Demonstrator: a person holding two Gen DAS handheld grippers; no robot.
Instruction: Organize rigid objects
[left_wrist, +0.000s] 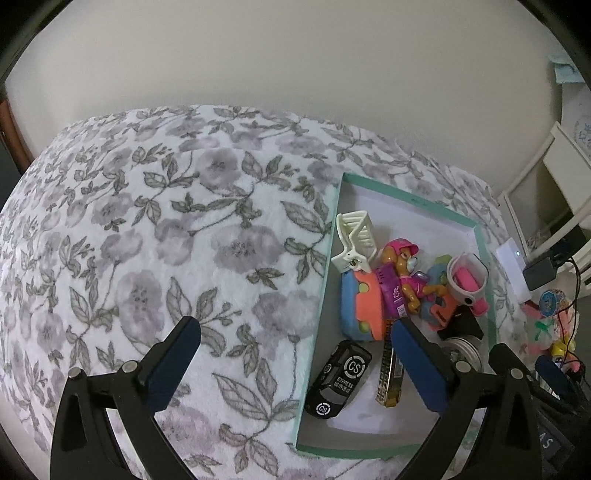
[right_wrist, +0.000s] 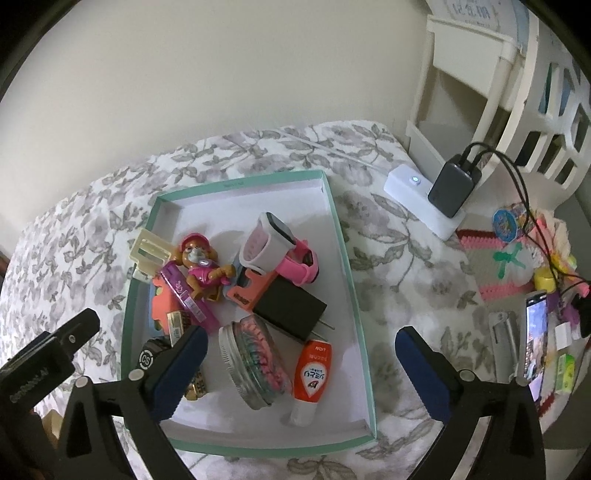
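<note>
Both hand-held grippers released, jaws wide, nothing between: left hand-held gripper (left_wrist: 295, 363), right hand-held gripper (right_wrist: 301, 371). Shallow mint-rimmed white cardboard box (right_wrist: 347, 254) on floral fleece bed (left_wrist: 155, 229), toward its right edge, below and ahead of both. Nearest the right: one orange-and-white glue tube (right_wrist: 311, 380), long axis running toward the box's near rim. Inside also: one round clear-lidded tin (right_wrist: 251, 362), one pink pup figurine (right_wrist: 201, 269), one black toy car (left_wrist: 338, 378), one cream hair claw (left_wrist: 354, 240).
</note>
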